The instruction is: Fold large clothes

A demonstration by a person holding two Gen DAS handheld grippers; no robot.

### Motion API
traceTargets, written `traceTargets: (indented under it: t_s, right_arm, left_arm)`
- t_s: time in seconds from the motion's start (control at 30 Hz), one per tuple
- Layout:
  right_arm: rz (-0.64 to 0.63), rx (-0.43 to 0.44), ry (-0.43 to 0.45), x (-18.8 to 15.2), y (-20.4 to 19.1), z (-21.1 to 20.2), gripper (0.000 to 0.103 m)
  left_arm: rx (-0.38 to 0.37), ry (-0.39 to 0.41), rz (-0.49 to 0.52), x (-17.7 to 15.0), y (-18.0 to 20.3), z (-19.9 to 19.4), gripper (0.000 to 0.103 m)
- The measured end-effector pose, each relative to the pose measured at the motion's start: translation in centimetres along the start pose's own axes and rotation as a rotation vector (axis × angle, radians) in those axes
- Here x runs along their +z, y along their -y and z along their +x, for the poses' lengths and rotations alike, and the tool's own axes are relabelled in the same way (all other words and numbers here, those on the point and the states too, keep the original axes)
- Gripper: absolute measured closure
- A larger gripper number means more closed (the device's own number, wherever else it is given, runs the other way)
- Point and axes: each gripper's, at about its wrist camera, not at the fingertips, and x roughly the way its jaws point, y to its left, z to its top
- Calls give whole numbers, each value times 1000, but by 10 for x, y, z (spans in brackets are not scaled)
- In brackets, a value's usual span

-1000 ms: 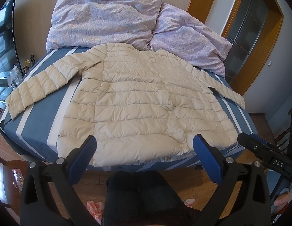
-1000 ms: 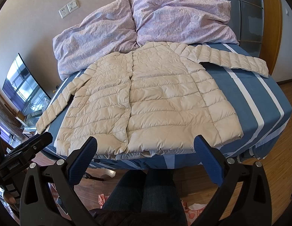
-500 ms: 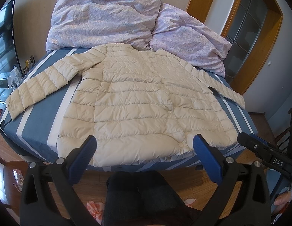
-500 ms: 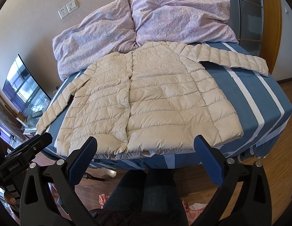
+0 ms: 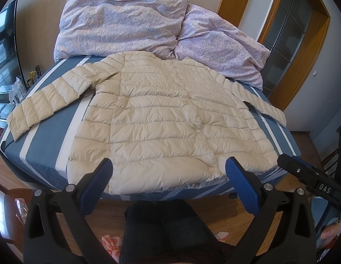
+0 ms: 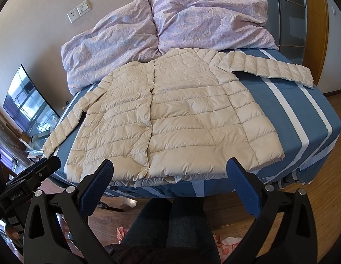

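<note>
"DAS" on the right gripper (image 5: 311, 180) body, "GenRobot.AI" on the left gripper (image 6: 27, 182) body

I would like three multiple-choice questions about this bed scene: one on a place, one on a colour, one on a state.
1. Where does the jacket lie?
A. on the floor
B. flat on the striped bed
C. on a chair

2. What colour is the jacket?
A. cream
B. red
C. black

3. In what state are the left claw and the right claw?
A. both shut on a sleeve
B. one open, one shut
C. both open and holding nothing

Answers: 1 B, it is spread over the blue and white sheet below the pillows. 2 A, its quilted fabric is pale cream. 3 C, each pair of blue fingers stands wide apart short of the hem.
</note>
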Motion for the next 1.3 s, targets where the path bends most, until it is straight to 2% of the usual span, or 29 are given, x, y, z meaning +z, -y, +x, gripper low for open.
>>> traceTargets:
  t_s: [1.1,1.3]
  right_arm:
    - [10,0,-3,3,0,3,1]
    - [27,-15,-18,12,7,17,1]
  left_arm:
    - [1,1,2,0,0,0,2]
    - [5,-16,-2,8,0,11,2]
